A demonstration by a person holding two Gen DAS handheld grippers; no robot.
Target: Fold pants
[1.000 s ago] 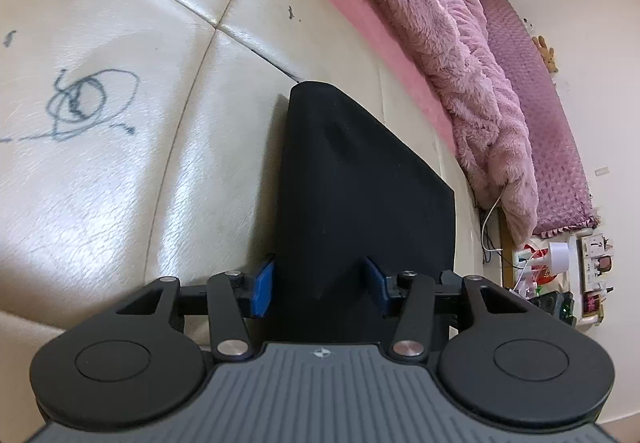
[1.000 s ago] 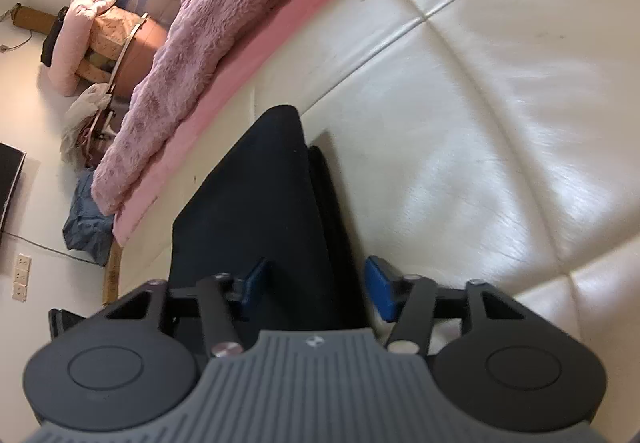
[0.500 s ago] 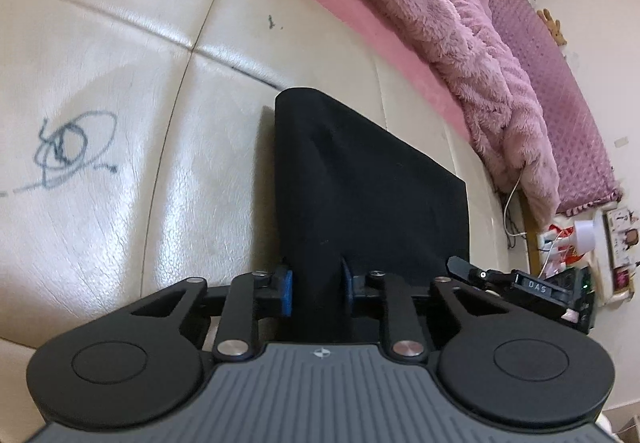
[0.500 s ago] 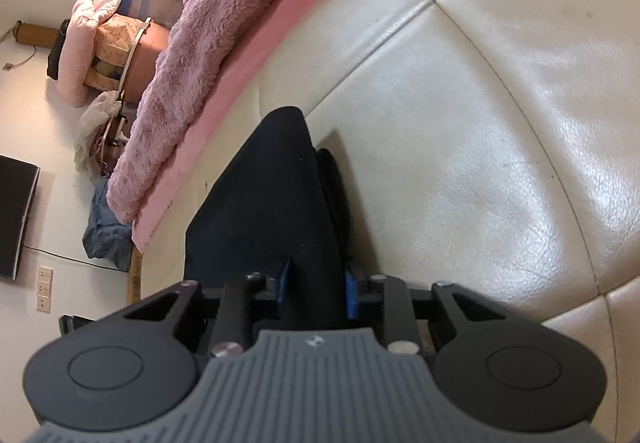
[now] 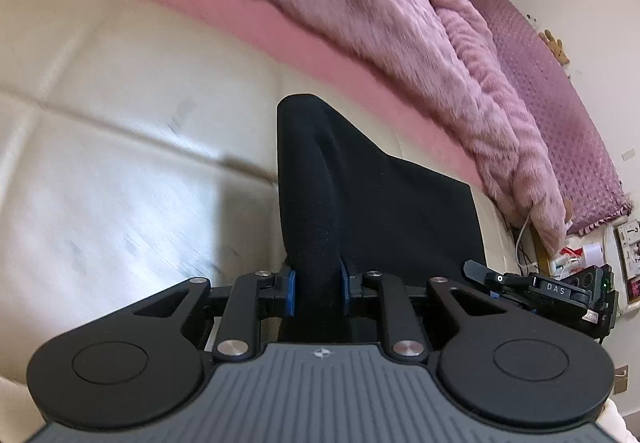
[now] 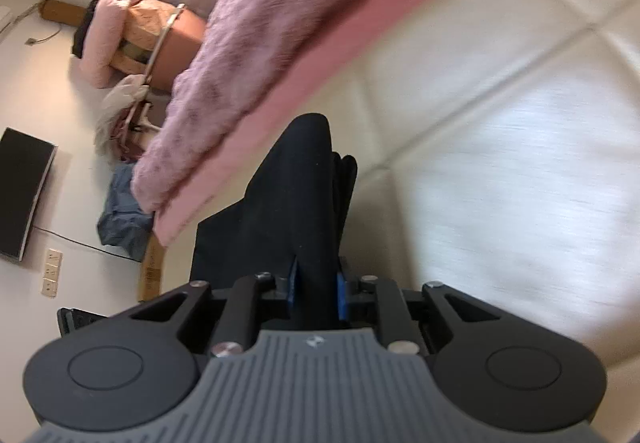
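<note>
The black pants (image 5: 384,203) lie folded on a cream leather cushion (image 5: 120,183). My left gripper (image 5: 317,293) is shut on the near left edge of the pants, a thick fold of cloth pinched between its blue pads. My right gripper (image 6: 316,293) is shut on the near right edge of the pants (image 6: 296,203), with layered folds showing beside its grip. The held edge is lifted off the cushion. The right gripper's body (image 5: 560,291) shows at the right of the left wrist view.
A fluffy pink blanket (image 5: 380,11) over a pink mattress edge (image 5: 280,31) runs along the far side of the cushion (image 6: 500,163). Beyond it are a purple bedspread (image 5: 560,103), a chair with bedding (image 6: 152,31), a dark screen (image 6: 22,191) and blue cloth (image 6: 120,215) on the floor.
Both grippers closed on the near edge of the pants, then lifted it and moved towards the blanket. The views are now blurred by motion.
</note>
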